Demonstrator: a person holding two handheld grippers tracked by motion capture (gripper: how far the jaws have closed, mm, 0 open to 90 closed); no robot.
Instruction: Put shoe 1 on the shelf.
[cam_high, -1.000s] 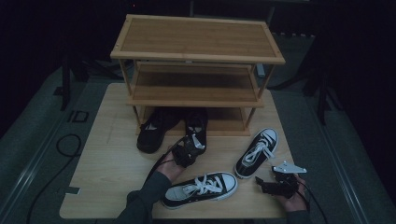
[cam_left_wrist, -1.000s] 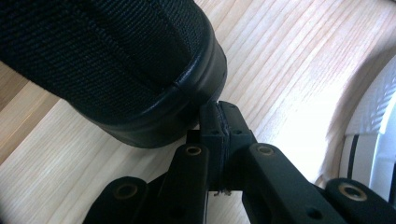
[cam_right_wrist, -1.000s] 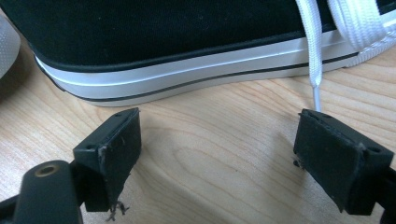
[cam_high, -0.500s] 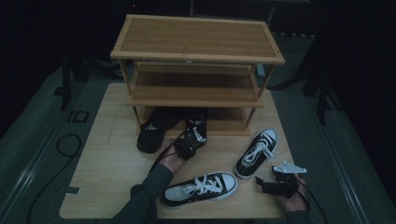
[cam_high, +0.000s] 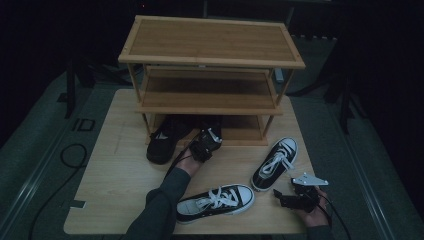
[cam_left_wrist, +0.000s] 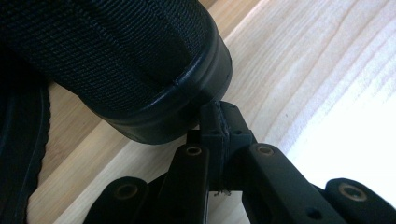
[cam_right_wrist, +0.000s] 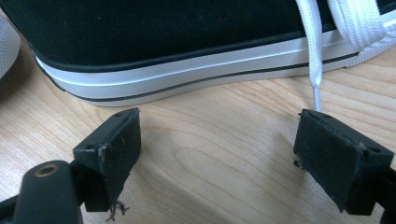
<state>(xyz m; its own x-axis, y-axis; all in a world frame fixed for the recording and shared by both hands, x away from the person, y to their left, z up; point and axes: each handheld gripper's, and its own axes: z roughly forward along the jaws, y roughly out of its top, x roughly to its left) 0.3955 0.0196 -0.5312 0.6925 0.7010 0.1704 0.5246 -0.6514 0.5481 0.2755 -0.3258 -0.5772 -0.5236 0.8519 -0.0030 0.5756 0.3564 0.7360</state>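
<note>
Lower right of the high view: the right gripper (cam_high: 286, 199) lies low on the wooden table (cam_high: 115, 170), held in a hand at the bottom edge. Its jaws stand wide apart with nothing between them. Just to its left lies a black-and-white sneaker (cam_high: 216, 202) on its sole, toe to the right; a second black-and-white sneaker (cam_high: 275, 163) sits just above the gripper, toe toward the upper right.

Centre of the high view: the left gripper (cam_high: 206, 145) reaches forward from a dark sleeve (cam_high: 160, 205) to the heel of a black shoe (cam_high: 214, 126) lying under the lowest shelf of the wooden rack (cam_high: 210, 55). Another black shoe (cam_high: 164, 141) lies just left of it, its heel out past the rack's front.

The left gripper view supplies what the high view cannot: the left gripper (cam_left_wrist: 219, 122) has its jaws pressed together, tips at the black rubber heel rim of the black shoe (cam_left_wrist: 135, 60), which occupies the upper left of that frame. Whether anything is pinched between the tips cannot be told.

The right gripper view shows the right gripper (cam_right_wrist: 217, 149) with pale table between its parted pads, and the white-striped sole of a sneaker (cam_right_wrist: 187, 56) across the top of the frame, near the pads but not touching. A white lace end (cam_right_wrist: 314, 70) hangs down toward the right-hand pad.
</note>
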